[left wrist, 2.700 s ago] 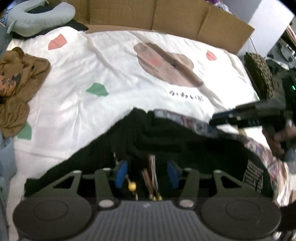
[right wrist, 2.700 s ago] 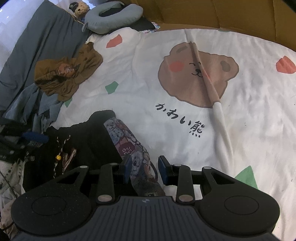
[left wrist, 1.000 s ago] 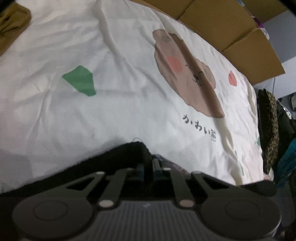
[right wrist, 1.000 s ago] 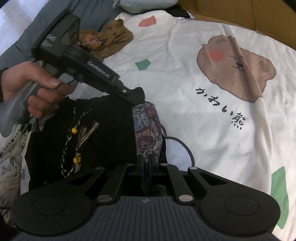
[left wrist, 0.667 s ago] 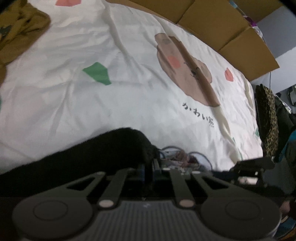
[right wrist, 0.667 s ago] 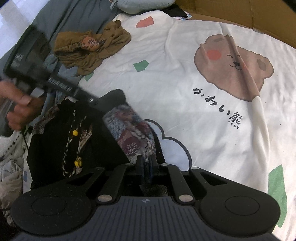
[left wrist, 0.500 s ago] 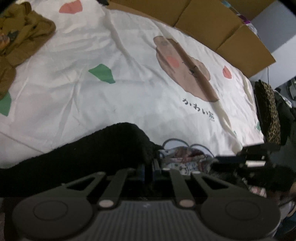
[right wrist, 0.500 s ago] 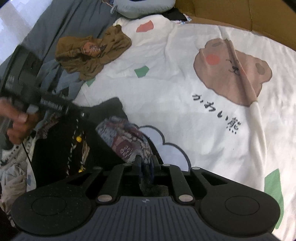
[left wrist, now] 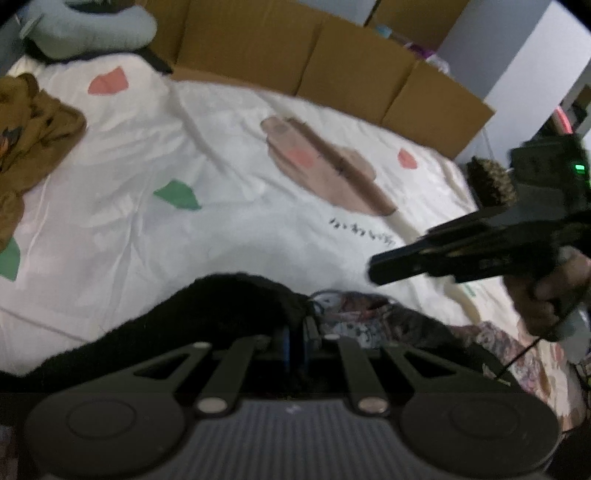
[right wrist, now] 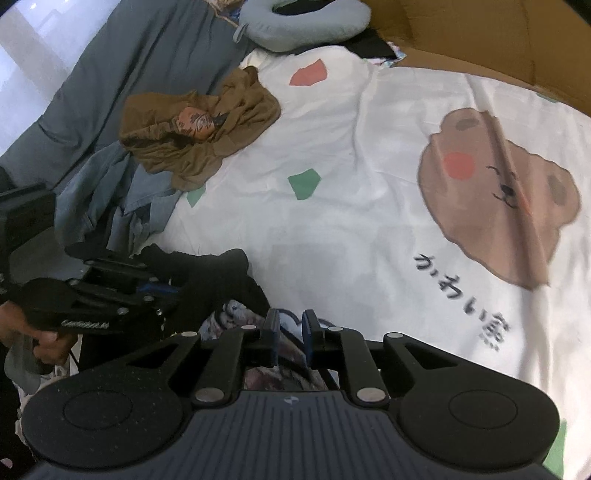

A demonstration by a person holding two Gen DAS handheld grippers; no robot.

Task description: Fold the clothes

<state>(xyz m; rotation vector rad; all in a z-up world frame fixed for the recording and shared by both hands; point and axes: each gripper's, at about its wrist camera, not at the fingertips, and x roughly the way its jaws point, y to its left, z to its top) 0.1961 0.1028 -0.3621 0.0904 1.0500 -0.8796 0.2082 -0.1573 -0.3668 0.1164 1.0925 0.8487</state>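
The left gripper (left wrist: 296,341) points steeply down at the near edge of the bed, its blue-padded fingers (left wrist: 286,345) pressed together on a fold of the black garment (left wrist: 207,314), which bunches up right at the tips. The garment lies at the near edge of the white bear-print duvet (left wrist: 229,206), with its patterned lining (left wrist: 362,321) showing just to the right of the pinched fold. In the right wrist view the left hand (right wrist: 44,343) wraps the handle at the lower left, and the tool reaches in across the dark cloth.

The right gripper (right wrist: 289,339) also tilts down toward the bed, over the patterned lining at the garment's edge. Its fingers (right wrist: 308,341) have just been opening and stand a little apart; the patterned cloth lies between and under them, and the pads do not appear to press on it. From the left wrist view this gripper comes in from the right, held level above the duvet, with the right hand (left wrist: 546,291) curled round its grip.

Farther along the duvet from the black garment, a crumpled brown garment (right wrist: 199,129) lies at the left, next to some pale blue clothes (right wrist: 110,199). Beyond these a grey-blue neck pillow (right wrist: 303,22) sits at the head of the bed, and flattened cardboard (left wrist: 332,70) stands along the far side.
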